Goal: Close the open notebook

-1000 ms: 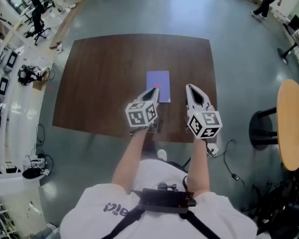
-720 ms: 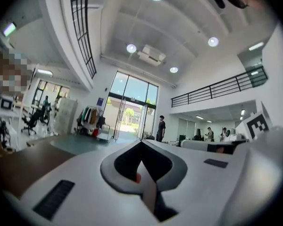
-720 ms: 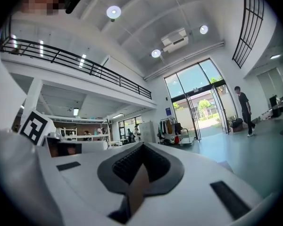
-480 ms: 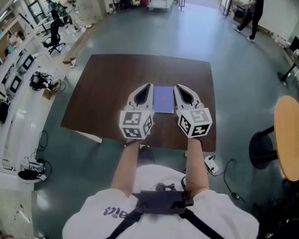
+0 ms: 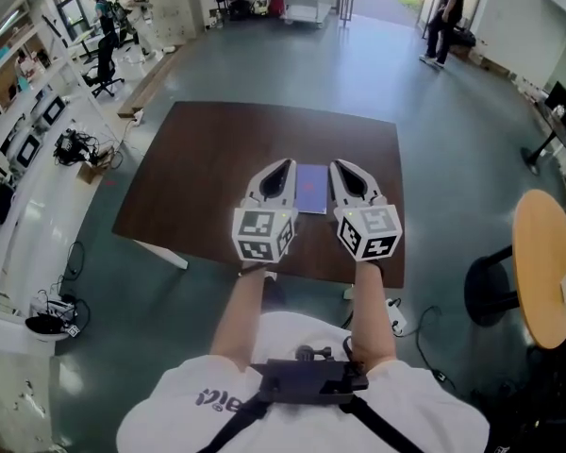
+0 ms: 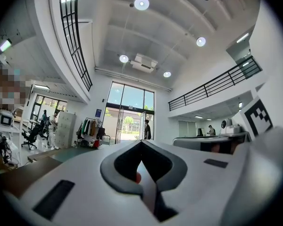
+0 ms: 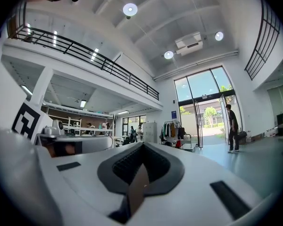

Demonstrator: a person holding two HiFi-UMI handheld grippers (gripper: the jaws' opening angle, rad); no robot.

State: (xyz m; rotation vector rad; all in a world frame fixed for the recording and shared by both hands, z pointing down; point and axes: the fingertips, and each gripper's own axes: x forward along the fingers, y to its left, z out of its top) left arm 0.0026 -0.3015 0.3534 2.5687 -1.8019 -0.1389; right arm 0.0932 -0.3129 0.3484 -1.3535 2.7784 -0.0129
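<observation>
A blue-purple notebook [image 5: 310,189] lies shut and flat on the dark brown table [image 5: 198,177], near its front edge. In the head view it shows between my two grippers, which are held up side by side above the table and point level into the room. My left gripper [image 5: 285,166] is shut with nothing in it; in the left gripper view its tips [image 6: 141,142] meet. The right gripper [image 5: 338,166] is shut and empty too, its jaws [image 7: 142,145] closed together. Neither gripper view shows the notebook, only the hall ahead.
A round light-wood table [image 5: 547,262] and a black stool [image 5: 495,286] stand to the right. A person [image 5: 445,17] stands by the far glass doors. Desks and office chairs [image 5: 104,59] line the left wall, with cables [image 5: 52,314] on the floor.
Both grippers rose from low over the table's front edge and now sit level side by side, flanking the notebook in the head view. The left jaws closed fully.
</observation>
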